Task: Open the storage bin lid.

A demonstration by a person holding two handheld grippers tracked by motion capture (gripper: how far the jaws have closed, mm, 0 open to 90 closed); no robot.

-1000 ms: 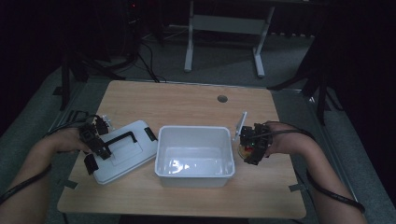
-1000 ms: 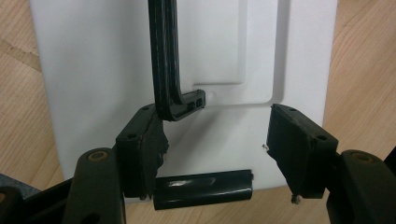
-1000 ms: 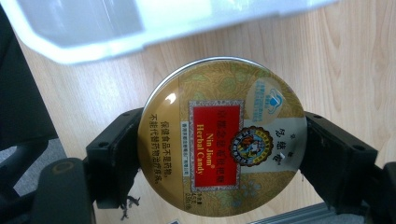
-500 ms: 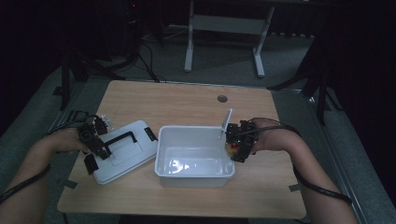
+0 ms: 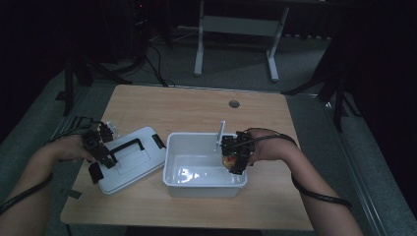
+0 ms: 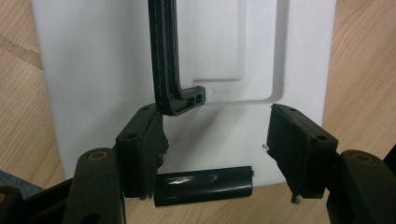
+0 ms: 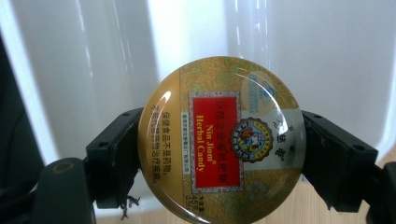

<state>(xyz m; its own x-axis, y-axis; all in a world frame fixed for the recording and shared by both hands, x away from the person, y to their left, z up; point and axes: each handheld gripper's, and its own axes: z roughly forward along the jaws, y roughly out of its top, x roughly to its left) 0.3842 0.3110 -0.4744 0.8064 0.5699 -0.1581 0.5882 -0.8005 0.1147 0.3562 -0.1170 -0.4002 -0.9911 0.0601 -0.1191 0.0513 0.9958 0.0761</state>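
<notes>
The right gripper [image 5: 234,156] has been travelling from beside the white bin [image 5: 196,184] to over its right side, carrying a round candy tin [image 7: 222,140].

Its jaws are clamping the tin by the rim, holding it above the bin's inside. The left gripper [image 5: 102,153] is sitting over the white lid [image 5: 142,164] lying left of the bin, its jaws standing apart beside the lid's black handle [image 6: 163,60], gripping nothing.

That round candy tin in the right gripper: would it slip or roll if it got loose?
The tin looks glossy, so it may be slippery; the jaws press only its rim. Being a flat disc, it would probably roll on edge, then settle flat in the white bin.
</notes>
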